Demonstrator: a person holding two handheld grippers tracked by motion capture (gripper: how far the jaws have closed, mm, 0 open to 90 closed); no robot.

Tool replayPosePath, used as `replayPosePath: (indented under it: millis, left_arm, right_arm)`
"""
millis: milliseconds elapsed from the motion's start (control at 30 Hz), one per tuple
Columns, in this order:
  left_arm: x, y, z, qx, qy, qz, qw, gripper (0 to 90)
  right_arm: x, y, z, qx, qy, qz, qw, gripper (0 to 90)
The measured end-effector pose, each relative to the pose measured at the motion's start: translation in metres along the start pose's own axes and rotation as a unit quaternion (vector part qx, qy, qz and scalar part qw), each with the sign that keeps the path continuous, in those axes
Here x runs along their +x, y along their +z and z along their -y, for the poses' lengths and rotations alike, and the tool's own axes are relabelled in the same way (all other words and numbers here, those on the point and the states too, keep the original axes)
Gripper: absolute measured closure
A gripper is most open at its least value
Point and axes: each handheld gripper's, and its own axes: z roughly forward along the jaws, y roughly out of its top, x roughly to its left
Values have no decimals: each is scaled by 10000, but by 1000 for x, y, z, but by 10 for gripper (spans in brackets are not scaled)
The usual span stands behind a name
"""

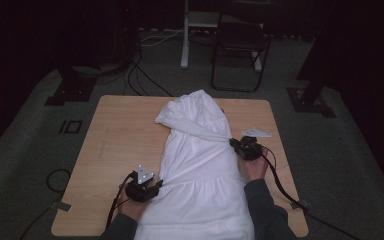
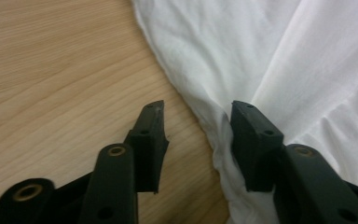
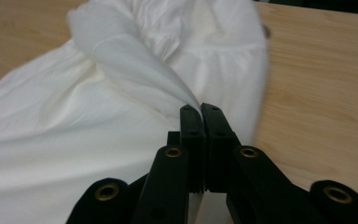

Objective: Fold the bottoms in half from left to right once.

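A white garment lies lengthwise on the wooden table, its far end bunched up. My right gripper is at the garment's right edge. Its jaws are shut on a pulled-up fold of the white cloth, which stretches taut from them toward the bunched end. My left gripper rests at the garment's left edge near the table's front. It is open; the cloth's edge runs between the jaws beside the right pad, and neither pad presses on it.
A small white paper lies on the table just beyond the right gripper. Bare wood extends left of the garment. Beyond the table, a dark chair and cables are on the floor.
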Motion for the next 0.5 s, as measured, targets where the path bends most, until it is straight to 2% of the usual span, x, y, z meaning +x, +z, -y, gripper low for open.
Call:
replayPosePath:
  millis: [67,167,267,333,400,500]
  left_arm:
    - [-2,1,-1,29,84,31,10000,543]
    - [3,0,-8,136,18,124,9998,487]
    - [11,-4,-24,-91,-86,183,9998,458]
    - [15,-1,-40,-216,-27,146,9997,427]
    - [20,11,-57,-165,47,6,9999,410]
    - [30,39,-74,-60,-215,-54,9997,408]
  right_arm:
    - [-3,7,8,215,-19,112,9997,871]
    - [-7,25,23,540,70,144,9984,862]
    - [-8,34,29,680,92,153,9975,856]
    - [-7,36,30,724,77,168,9972,850]
    - [-7,37,30,737,108,168,9971,847]
    - [-8,37,29,759,115,142,9969,844]
